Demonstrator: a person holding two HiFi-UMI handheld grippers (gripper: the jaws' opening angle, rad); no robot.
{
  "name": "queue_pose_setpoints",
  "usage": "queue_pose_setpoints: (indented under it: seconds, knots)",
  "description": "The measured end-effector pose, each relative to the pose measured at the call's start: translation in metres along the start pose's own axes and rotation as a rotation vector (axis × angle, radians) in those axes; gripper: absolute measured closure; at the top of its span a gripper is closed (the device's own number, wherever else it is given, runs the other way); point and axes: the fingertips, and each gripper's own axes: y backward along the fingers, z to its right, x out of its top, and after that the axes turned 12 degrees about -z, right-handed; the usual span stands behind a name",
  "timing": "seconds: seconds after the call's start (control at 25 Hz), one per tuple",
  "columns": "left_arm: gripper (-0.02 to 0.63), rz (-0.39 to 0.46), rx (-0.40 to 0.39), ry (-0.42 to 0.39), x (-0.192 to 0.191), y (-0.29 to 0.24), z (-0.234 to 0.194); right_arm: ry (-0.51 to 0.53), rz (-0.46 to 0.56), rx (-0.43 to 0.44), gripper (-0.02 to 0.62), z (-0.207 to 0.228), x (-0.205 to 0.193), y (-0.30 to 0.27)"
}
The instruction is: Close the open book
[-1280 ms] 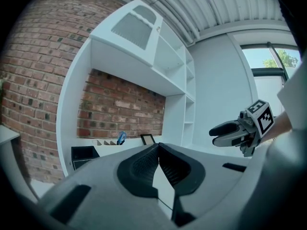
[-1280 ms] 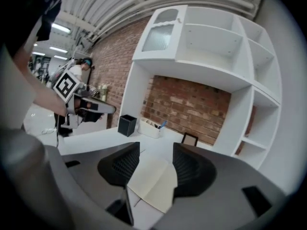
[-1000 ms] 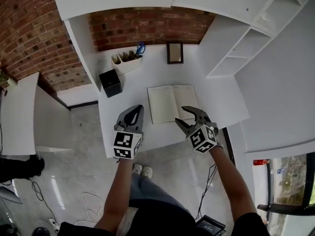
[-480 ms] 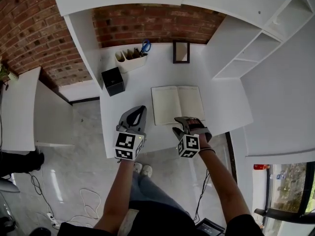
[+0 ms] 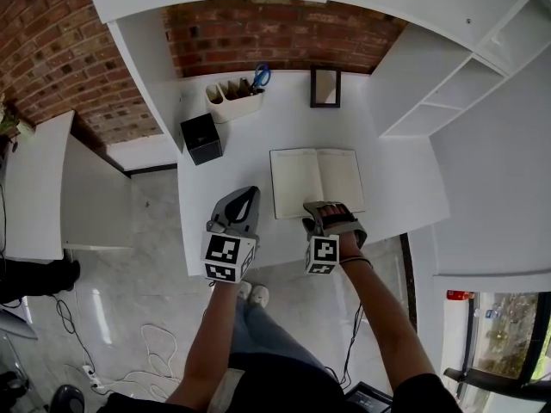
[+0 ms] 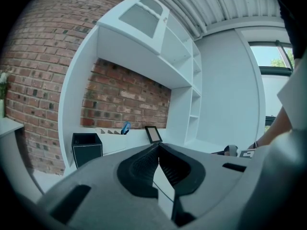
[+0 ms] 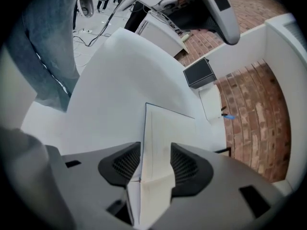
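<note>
Forearm (image 5: 372, 304) extended, right claw (image 5: 326, 209) straddling book (image 5: 297, 181) edge

The white desk (image 5: 215, 196) carries three items, positions read in the head view from the desk centre. A black cube-shaped box (image 5: 201, 138) stands at 10 o'clock. A white desk organiser (image 5: 234, 103) sits at 11 o'clock against the brick wall (image 5: 275, 33), with blue-handled scissors (image 5: 261, 77) upright in it. A small dark picture frame (image 5: 325, 87) leans at 12 o'clock. White shelving (image 5: 439, 89) is at 2 o'clock. Cables (image 5: 146, 360) lie on the floor at 7 o'clock.
</note>
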Motion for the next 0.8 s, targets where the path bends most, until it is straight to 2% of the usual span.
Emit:
queue_pose_setpoints:
  seconds: [0.48,0.64,0.8]
  knots:
    - [0.597,-0.017,0.013,0.011,-0.009,0.000,-0.006,0.020,-0.017,-0.007,0.420,-0.004,0.003,-0.012]
    - [0.597,-0.019,0.015,0.015,-0.010,-0.001,-0.006,0.031,-0.029,-0.026,0.489,-0.008,0.002,-0.013]
    - [0.597,-0.024,0.020,0.014,-0.012,0.001,-0.007,0.020,-0.036,-0.045,0.526,-0.013,0.001,-0.014]
